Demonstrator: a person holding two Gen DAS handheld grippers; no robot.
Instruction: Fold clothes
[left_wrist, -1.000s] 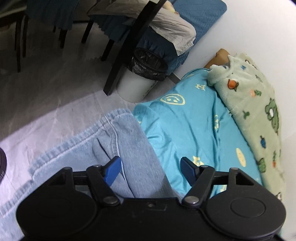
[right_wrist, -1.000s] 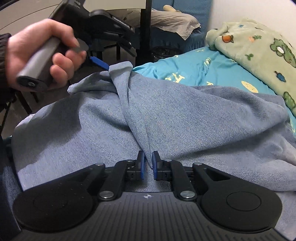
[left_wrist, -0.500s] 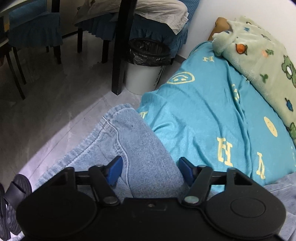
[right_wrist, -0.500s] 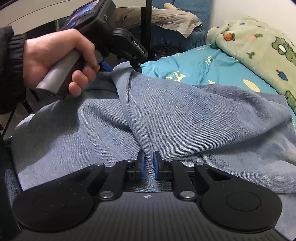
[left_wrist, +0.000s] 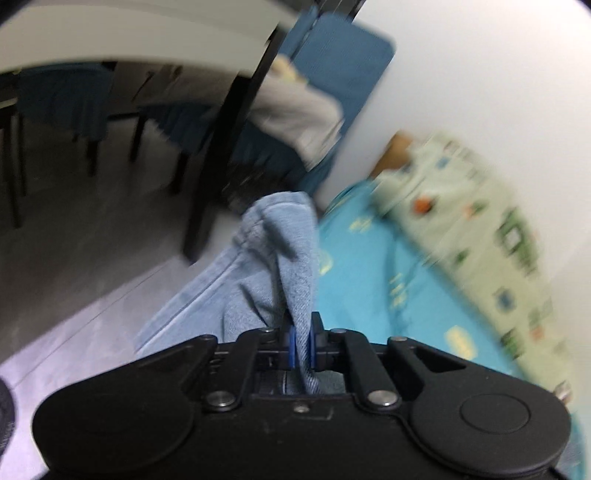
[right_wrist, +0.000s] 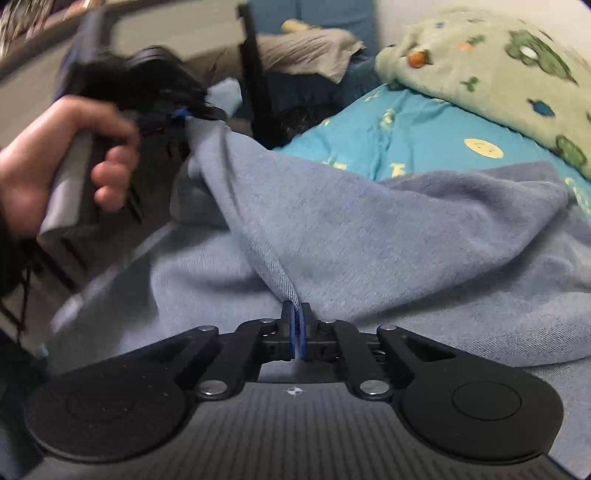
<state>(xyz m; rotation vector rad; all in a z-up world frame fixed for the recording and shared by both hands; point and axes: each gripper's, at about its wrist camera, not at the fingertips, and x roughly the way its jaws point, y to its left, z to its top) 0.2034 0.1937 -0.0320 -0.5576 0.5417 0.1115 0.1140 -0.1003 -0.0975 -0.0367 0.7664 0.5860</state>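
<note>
Left tool (left_wrist: 301, 349), closed on a fold of the denim garment (left_wrist: 291, 236); right tool (right_wrist: 296, 334), likewise clamped on a ridge of the same cloth. The garment lies across the bed with the turquoise sheet (right_wrist: 417, 136), one edge raised toward the left hand (right_wrist: 55, 166). For a clean fold, both grips should probably travel together, keeping the cloth between them taut. Half a second earlier the left tool stood open over the denim; the right was already pinched.
</note>
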